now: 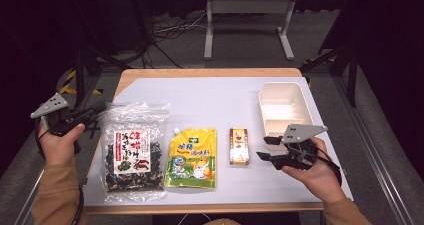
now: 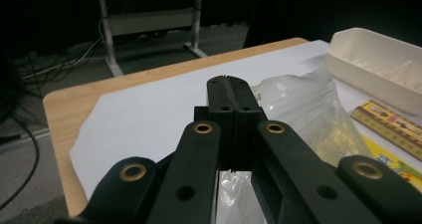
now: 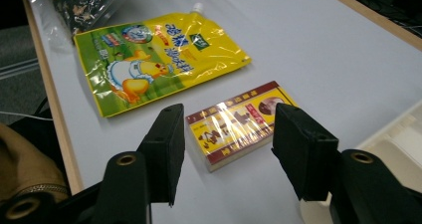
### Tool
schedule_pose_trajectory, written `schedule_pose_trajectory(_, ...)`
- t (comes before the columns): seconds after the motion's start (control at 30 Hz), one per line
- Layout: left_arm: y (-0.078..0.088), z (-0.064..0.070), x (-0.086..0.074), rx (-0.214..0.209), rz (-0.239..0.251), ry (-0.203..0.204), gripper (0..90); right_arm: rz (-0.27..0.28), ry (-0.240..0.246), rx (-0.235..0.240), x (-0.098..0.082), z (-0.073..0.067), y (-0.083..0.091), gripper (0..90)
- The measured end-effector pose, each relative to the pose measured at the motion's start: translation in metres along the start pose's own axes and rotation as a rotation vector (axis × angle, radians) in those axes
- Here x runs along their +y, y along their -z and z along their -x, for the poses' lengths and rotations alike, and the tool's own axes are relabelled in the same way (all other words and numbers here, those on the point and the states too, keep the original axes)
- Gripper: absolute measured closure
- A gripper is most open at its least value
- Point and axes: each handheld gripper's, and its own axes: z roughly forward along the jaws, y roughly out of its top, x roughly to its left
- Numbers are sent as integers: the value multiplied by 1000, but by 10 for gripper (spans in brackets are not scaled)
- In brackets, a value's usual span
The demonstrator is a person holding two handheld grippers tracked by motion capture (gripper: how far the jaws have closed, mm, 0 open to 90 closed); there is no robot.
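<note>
Beside the tray (image 1: pixel 283 101), just left of its near end, lies the small box (image 1: pixel 239 146), flat on the white sheet (image 1: pixel 215 97). Right of the box, the right gripper (image 1: pixel 266 148) hovers with jaws spread, nothing between them. Left of the box lie the yellow pouch (image 1: pixel 192 158) and the clear bag (image 1: pixel 133 152); beyond the bag, off the table edge, the left gripper (image 1: pixel 100 116) has its jaws pressed together, empty.
</note>
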Motion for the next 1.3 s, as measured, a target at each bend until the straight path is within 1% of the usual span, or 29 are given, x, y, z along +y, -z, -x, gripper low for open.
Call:
schedule_pose_trajectory(0.07,4,6,4,-5,13,-17,900,-32,39,15,10,-7,-6,466)
schedule_pose_trajectory(0.1,7,9,6,-9,24,-25,900,-40,50,21,14,-10,-9,468)
schedule_pose_trajectory(0.13,7,9,6,-9,24,-25,900,-40,50,21,14,-10,-9,468)
schedule_pose_trajectory(0.17,9,11,8,-13,29,-30,900,-50,70,39,23,-15,-16,470)
schedule_pose_trajectory(0.2,11,13,10,-16,34,-35,900,-49,72,49,27,-17,-19,470)
schedule_pose_trajectory(0.23,13,14,11,-22,42,-37,900,-49,72,49,27,-17,-19,470)
schedule_pose_trajectory(0.27,15,15,12,-26,47,-39,900,-43,78,61,34,-19,-25,472)
schedule_pose_trajectory(0.3,16,16,12,-31,50,-42,900,-39,84,68,38,-21,-28,472)
schedule_pose_trajectory(0.33,18,16,13,-34,54,-43,900,-39,84,68,38,-21,-28,472)
schedule_pose_trajectory(0.37,19,17,13,-37,58,-45,900,-32,96,81,45,-22,-35,472)
schedule_pose_trajectory(0.4,21,19,15,-45,66,-55,900,-29,98,87,49,-23,-38,472)
schedule_pose_trajectory(0.43,21,19,15,-45,66,-55,900,-29,98,87,49,-23,-38,472)
schedule_pose_trajectory(0.5,22,22,16,-51,73,-66,900,-19,101,97,56,-24,-45,471)
schedule_pose_trajectory(0.53,23,23,17,-56,76,-66,900,-9,98,104,63,-24,-52,467)
schedule_pose_trajectory(0.57,24,25,18,-59,81,-77,900,-2,97,109,66,-24,-55,465)
schedule_pose_trajectory(0.67,26,26,19,-66,83,-79,900,9,90,118,75,-24,-65,447)
schedule_pose_trajectory(0.73,26,26,19,-65,85,-84,900,12,90,120,78,-24,-68,444)
schedule_pose_trajectory(0.77,27,26,19,-65,86,-83,900,16,83,131,86,-27,-76,438)
schedule_pose_trajectory(0.8,27,27,19,-65,89,-84,900,17,84,141,90,-28,-80,433)
schedule_pose_trajectory(0.83,27,27,19,-65,89,-84,900,17,84,141,90,-28,-80,433)
schedule_pose_trajectory(0.87,28,28,20,-67,91,-86,900,16,79,162,99,-32,-88,421)
schedule_pose_trajectory(0.93,29,29,20,-70,96,-88,900,16,75,181,107,-34,-96,412)
schedule_pose_trajectory(0.97,29,29,20,-72,99,-89,900,16,75,181,107,-34,-96,412)
schedule_pose_trajectory(1.07,30,30,20,-76,107,-94,900,31,70,194,118,-36,-107,399)
schedule_pose_trajectory(1.1,30,30,20,-78,110,-93,900,39,60,202,121,-36,-112,391)
schedule_pose_trajectory(1.23,31,30,19,-88,120,-97,900,53,22,224,127,-36,-125,384)
schedule_pose_trajectory(1.3,32,31,19,-88,121,-98,900,48,23,227,129,-36,-134,385)
